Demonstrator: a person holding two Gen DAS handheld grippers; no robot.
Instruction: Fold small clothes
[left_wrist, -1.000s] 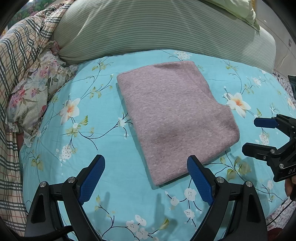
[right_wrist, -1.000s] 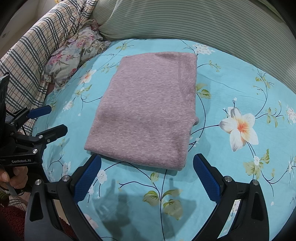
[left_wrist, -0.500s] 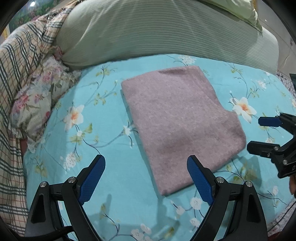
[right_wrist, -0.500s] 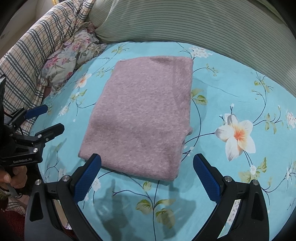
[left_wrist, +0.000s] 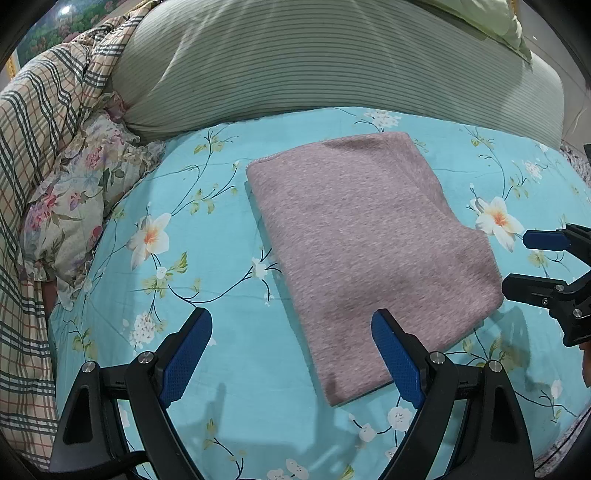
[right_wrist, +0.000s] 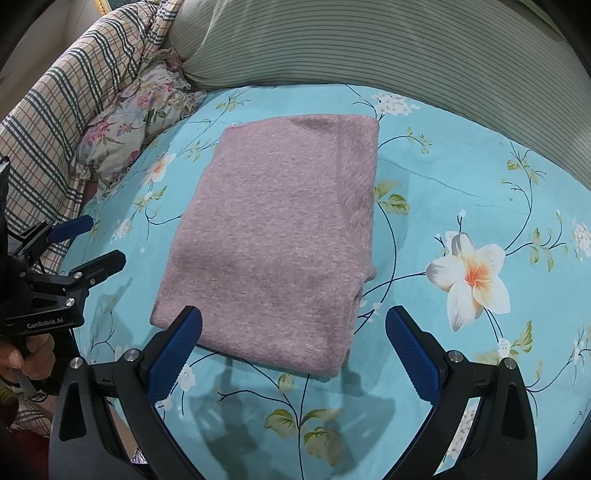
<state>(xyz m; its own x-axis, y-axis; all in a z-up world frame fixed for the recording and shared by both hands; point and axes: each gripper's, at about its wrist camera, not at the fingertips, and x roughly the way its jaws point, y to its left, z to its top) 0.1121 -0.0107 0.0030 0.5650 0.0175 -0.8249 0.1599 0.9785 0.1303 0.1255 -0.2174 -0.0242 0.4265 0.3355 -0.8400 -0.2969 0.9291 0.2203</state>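
Left gripper (left_wrist: 291, 360) spread wide, empty | right gripper (right_wrist: 293, 356) likewise | folded mauve garment (right_wrist: 277, 236) at 12 o'clock on floral sheet (right_wrist: 461, 177) | pinch near edge evenly, fold square.

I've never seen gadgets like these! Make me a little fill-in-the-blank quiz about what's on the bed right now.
1. The pink garment lies ____ into a neat rectangle on the turquoise floral sheet.
2. Both the left gripper and the right gripper have their jaws ____, holding nothing.
3. The pads on the gripper fingers are coloured ____.
4. Behind the garment lies a green ____ pillow.

Missing words: folded; open; blue; striped
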